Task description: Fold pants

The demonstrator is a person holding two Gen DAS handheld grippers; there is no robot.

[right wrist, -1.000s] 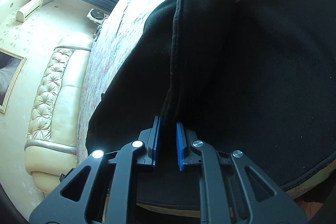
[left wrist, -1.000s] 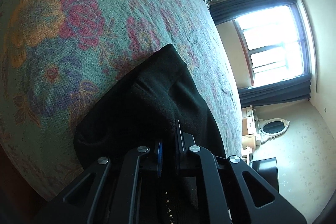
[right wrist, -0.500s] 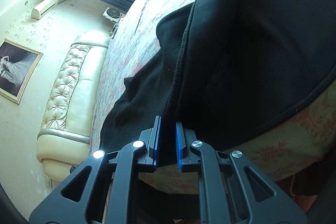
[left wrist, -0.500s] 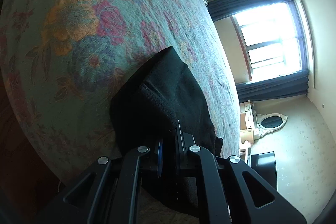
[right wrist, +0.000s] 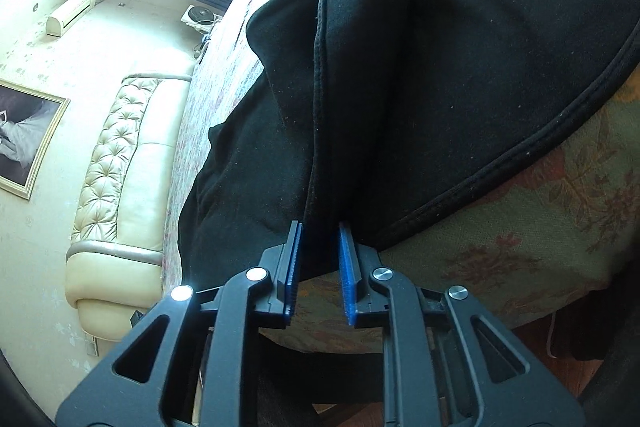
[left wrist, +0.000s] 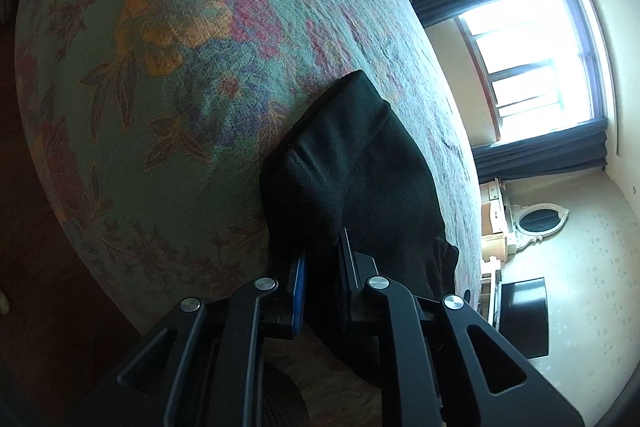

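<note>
The black pants point(left wrist: 356, 167) lie on a floral bedspread point(left wrist: 168, 67) near the bed's edge. In the left wrist view my left gripper point(left wrist: 322, 259) is shut on a bunched edge of the pants, and the cloth runs away from the fingers across the bed. In the right wrist view the pants point(right wrist: 460, 67) spread wide over the bed, with a raised fold running up the middle. My right gripper point(right wrist: 319, 247) is shut on the near end of that fold, its blue pads point(right wrist: 294, 259) a little apart around the cloth.
A cream tufted headboard point(right wrist: 116, 163) stands at the bed's far end. A bright window with dark curtains point(left wrist: 532, 67) lies beyond the bed. A dresser with an oval mirror point(left wrist: 536, 223) and a dark box point(left wrist: 520, 311) stand by the wall. Dark floor point(left wrist: 48, 267) lies below the bed edge.
Both grippers have pulled back toward the bed's edge with the pants. In the left view the cloth has drawn in and more bedspread shows. The right jaws sit slightly wider.
</note>
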